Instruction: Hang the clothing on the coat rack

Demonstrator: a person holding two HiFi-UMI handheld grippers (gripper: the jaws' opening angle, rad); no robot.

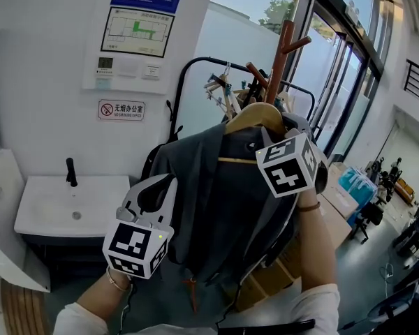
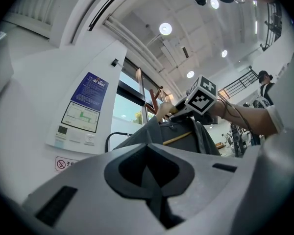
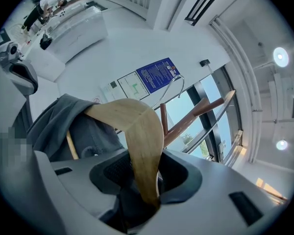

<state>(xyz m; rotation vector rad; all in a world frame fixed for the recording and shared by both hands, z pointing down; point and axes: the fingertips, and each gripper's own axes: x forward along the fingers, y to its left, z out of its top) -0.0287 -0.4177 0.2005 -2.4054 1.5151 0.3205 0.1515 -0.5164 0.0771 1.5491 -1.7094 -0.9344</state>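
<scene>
The right gripper (image 3: pixel 144 180) has its jaws partly apart and clamped on one flat arm of a wooden hanger (image 3: pixel 137 126). The pale, smooth, curved wood fills the gap between the dark pads and rises out of them towards the middle of the right gripper view. A thin metal hook (image 3: pixel 174 84) stands up from the top of the hanger, near the reddish-brown pegs of the coat rack (image 3: pixel 196 114) at the centre right, but is not on them.

The left gripper (image 2: pixel 152 175) has its jaws drawn almost together. Only a narrow slit shows between the dark pads, and a thin fold of grey cloth sits pinched in it.

The jacket (image 1: pixel 209 201) is draped over the hanger in the middle of the head view, held up in the air between the two grippers. It is dark grey, soft and matt, and hangs in loose folds. The collar sits around the hanger's shoulders, and a slim round wooden crossbar (image 1: pixel 237 160) shows across the open front. The left gripper meets the jacket's left edge in the lower left of that view. The right gripper is at the hanger's right end, just right of centre.

The coat rack is a round wooden post with angled pegs that rises behind the hanger into the upper middle of the frame. A white sink (image 1: pixel 70 208) with a black tap (image 1: pixel 71 173) sits at the left.
</scene>
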